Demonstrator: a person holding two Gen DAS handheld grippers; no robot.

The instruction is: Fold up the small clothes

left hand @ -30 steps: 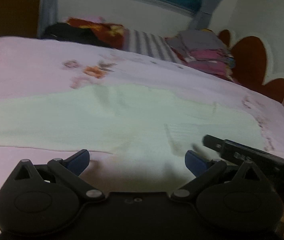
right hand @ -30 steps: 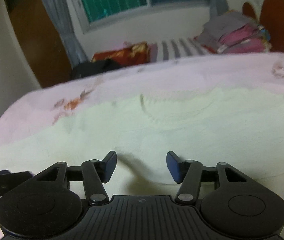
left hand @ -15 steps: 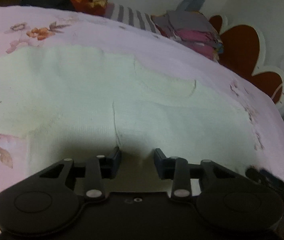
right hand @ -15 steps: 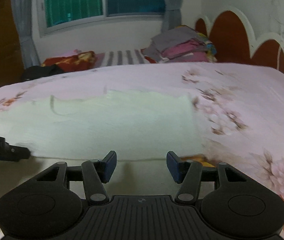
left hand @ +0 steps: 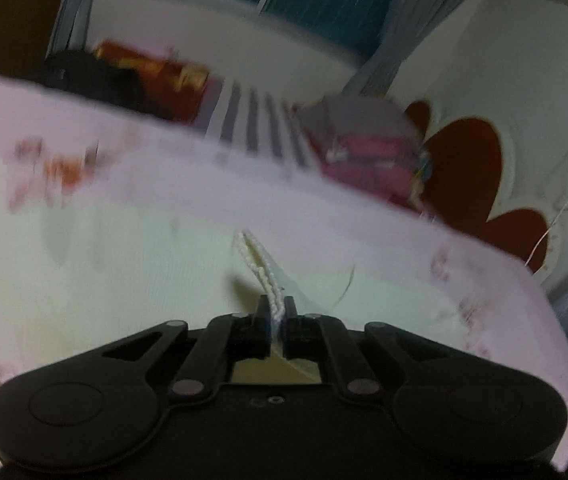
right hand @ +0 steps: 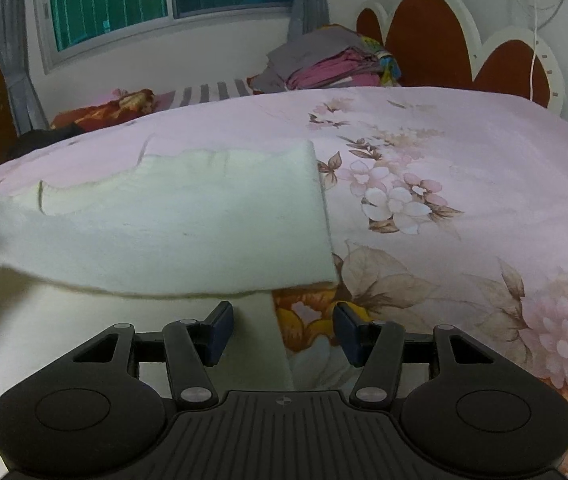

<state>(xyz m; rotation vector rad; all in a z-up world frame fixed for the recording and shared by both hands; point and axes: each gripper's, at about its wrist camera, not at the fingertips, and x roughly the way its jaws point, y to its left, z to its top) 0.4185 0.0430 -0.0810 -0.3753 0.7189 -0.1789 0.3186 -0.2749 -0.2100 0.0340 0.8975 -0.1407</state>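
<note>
A pale cream garment point(left hand: 104, 280) lies spread on the pink floral bedspread point(left hand: 323, 216). My left gripper point(left hand: 276, 314) is shut on a ribbed edge of the garment, and the pinched fold rises from the jaws. In the right wrist view the garment point(right hand: 188, 220) has its left part lifted off the bed and its right end lies flat. My right gripper point(right hand: 282, 328) is open and empty, just in front of the garment's near edge.
A stack of folded clothes point(right hand: 323, 64) sits at the far side by the red and white headboard point(right hand: 443, 48). Striped and red bedding point(right hand: 204, 92) lies under the window. The floral bedspread point(right hand: 463, 200) stretches to the right.
My left gripper has closed on the garment's edge and lifted it; the view is blurred from motion. My right gripper stays open near the front edge.
</note>
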